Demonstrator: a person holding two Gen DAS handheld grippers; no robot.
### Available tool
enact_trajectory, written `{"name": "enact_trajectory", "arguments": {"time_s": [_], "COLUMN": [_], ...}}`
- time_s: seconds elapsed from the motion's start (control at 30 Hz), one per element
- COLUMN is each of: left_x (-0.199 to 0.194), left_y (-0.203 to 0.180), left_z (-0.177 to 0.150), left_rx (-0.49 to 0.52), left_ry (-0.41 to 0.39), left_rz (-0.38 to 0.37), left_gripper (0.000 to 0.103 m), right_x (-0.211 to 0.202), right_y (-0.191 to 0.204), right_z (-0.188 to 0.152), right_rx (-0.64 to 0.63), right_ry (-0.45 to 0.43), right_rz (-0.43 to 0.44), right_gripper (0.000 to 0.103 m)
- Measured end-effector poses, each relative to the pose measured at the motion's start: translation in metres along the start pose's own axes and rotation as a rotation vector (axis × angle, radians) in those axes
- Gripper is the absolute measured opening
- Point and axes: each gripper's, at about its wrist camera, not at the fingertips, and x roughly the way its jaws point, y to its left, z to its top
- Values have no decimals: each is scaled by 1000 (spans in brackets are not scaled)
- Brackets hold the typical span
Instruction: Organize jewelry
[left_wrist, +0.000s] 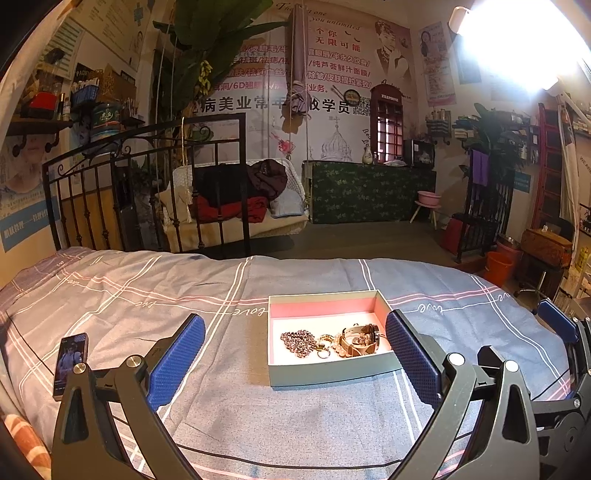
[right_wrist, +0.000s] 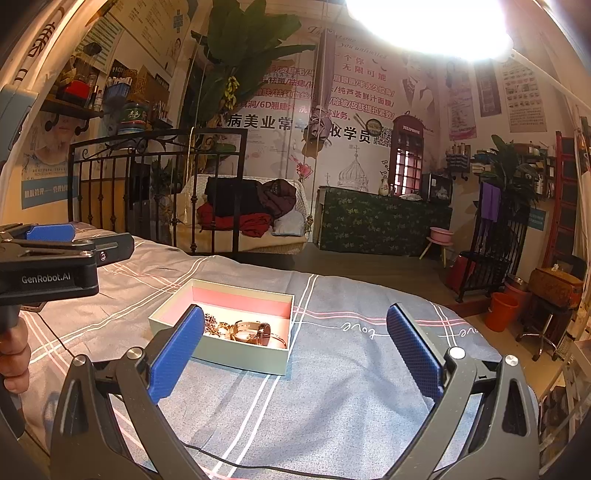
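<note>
The left claw (left_wrist: 295, 350) is wide open and holds nothing. The box (left_wrist: 332, 373) sits on the bed (left_wrist: 147, 295), right in front of this claw, between its two blue pads. The beads (left_wrist: 298, 341), rings (left_wrist: 323, 347) and watch (left_wrist: 362, 338) all lie inside the box, bunched at its near side. The right claw (right_wrist: 295, 350) is open and empty too; the box lies ahead of it, off to its left. The left claw looks nearer the box.

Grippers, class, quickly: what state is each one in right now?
Left gripper: open, holding nothing, aimed at the jewelry box.
Right gripper: open, holding nothing, over the bedsheet.
</note>
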Motion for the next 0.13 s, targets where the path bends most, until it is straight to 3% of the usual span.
{"name": "enact_trajectory", "arguments": {"time_s": [0.13], "left_x": [1], "left_y": [0], "left_z": [-1], "left_rx": [-2], "left_ry": [0], "left_rz": [2], "left_gripper": [97], "right_x": [1], "right_y": [0], "right_z": [-1], "right_rx": [-4], "right_ry": [2], "right_rz": [0], "right_gripper": [97]}}
